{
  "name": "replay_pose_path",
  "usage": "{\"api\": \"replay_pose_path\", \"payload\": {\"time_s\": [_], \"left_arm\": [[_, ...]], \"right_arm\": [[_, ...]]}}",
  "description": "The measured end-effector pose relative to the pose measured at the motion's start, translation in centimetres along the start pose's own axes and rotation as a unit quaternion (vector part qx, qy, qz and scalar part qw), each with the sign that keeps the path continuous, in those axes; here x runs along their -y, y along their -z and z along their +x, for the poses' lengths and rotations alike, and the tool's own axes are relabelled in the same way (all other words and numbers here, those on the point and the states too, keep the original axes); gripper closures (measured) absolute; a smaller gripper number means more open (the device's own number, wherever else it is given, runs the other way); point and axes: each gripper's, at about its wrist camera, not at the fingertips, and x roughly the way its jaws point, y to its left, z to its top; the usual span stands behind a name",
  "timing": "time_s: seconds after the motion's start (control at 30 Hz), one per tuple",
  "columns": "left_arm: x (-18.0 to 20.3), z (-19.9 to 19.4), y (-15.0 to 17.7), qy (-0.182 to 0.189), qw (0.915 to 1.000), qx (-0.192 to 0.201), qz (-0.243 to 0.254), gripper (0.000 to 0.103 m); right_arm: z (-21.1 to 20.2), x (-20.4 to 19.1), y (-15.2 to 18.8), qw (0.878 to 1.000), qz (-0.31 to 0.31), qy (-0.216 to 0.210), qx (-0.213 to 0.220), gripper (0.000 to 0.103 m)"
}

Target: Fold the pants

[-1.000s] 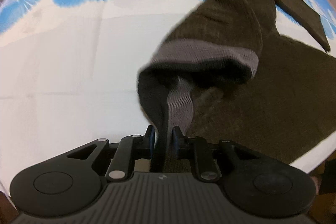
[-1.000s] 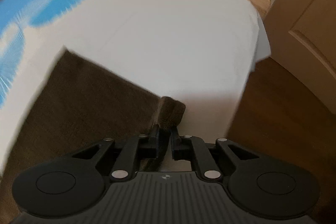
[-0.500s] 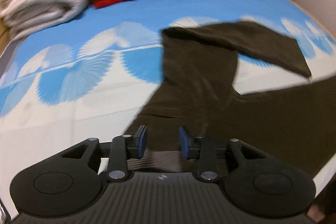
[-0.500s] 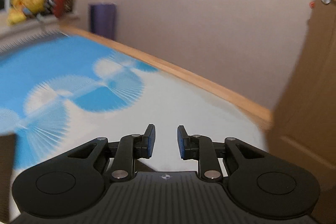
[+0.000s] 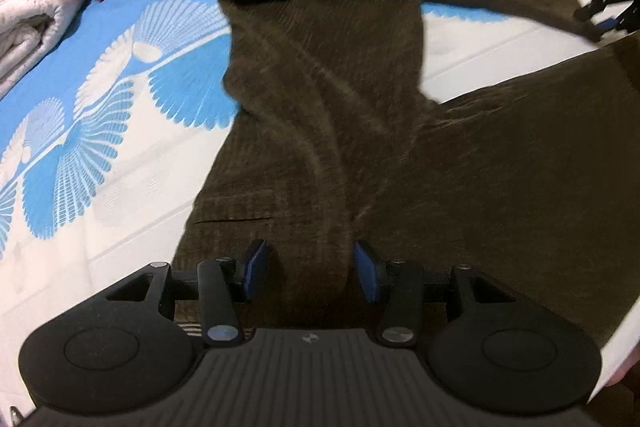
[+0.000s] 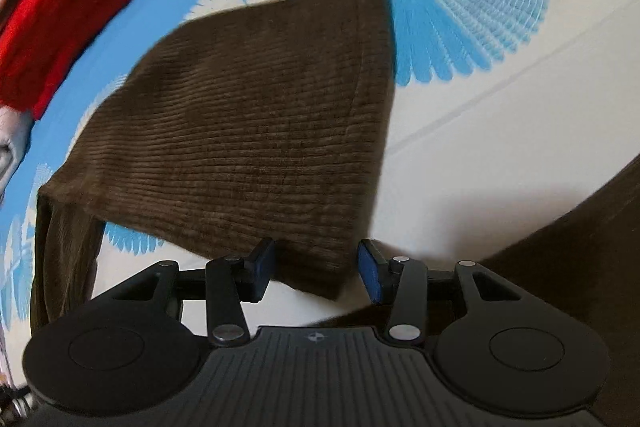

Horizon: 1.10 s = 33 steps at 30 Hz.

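Dark brown corduroy pants [image 5: 360, 131] spread below the left gripper [image 5: 306, 269], fingers apart, while only the right gripper [image 6: 316, 269], also spread, shows the leg's hem.

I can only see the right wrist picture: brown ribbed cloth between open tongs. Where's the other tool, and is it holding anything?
Observer: The left tongs are open too. They sit over the wide upper part of the dark brown corduroy pants and grip nothing.
Visitor: Is my cloth part of those pants?
Observer: Yes. One leg runs away from the left tongs, then bends sideways across the blue and white patterned bedsheet, ending at your right tongs.
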Motion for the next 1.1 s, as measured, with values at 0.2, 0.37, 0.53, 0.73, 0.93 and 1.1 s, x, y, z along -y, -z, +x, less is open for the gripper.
{"api": "replay_pose_path", "payload": {"time_s": [0.2,0.37,0.53,0.73,0.93,1.1], "left_arm": [[-2.5,1.2,0.2,-0.057,0.9982,-0.012,-0.010,0.091],[-7.1,-1.7,-0.2,-0.158,0.9814,0.041,-0.101,0.092],[-11.0,-2.8,0.0,-0.222,0.9534,0.067,-0.193,0.092],[-11.6,-1.7,-1.4,-0.209,0.9496,0.084,-0.218,0.092],[-13.2,1.8,-2.3,-0.190,0.9364,0.068,-0.287,0.086],[-15.1,2.8,-2.2,-0.201,0.9220,0.067,-0.324,0.064]], "right_arm": [[-1.5,-0.8,-1.1,0.997,0.058,-0.006,0.047,0.087],[-9.6,1.2,-3.2,0.973,0.129,-0.082,0.174,0.091],[-21.2,3.2,-4.2,0.919,0.159,-0.099,0.346,0.091],[-27.4,4.1,-7.8,0.896,0.170,-0.051,0.407,0.092],[-20.3,2.5,-15.6,0.922,0.186,0.024,0.338,0.081],[-12.1,3.7,-15.4,0.937,0.189,0.044,0.290,0.065]]}}
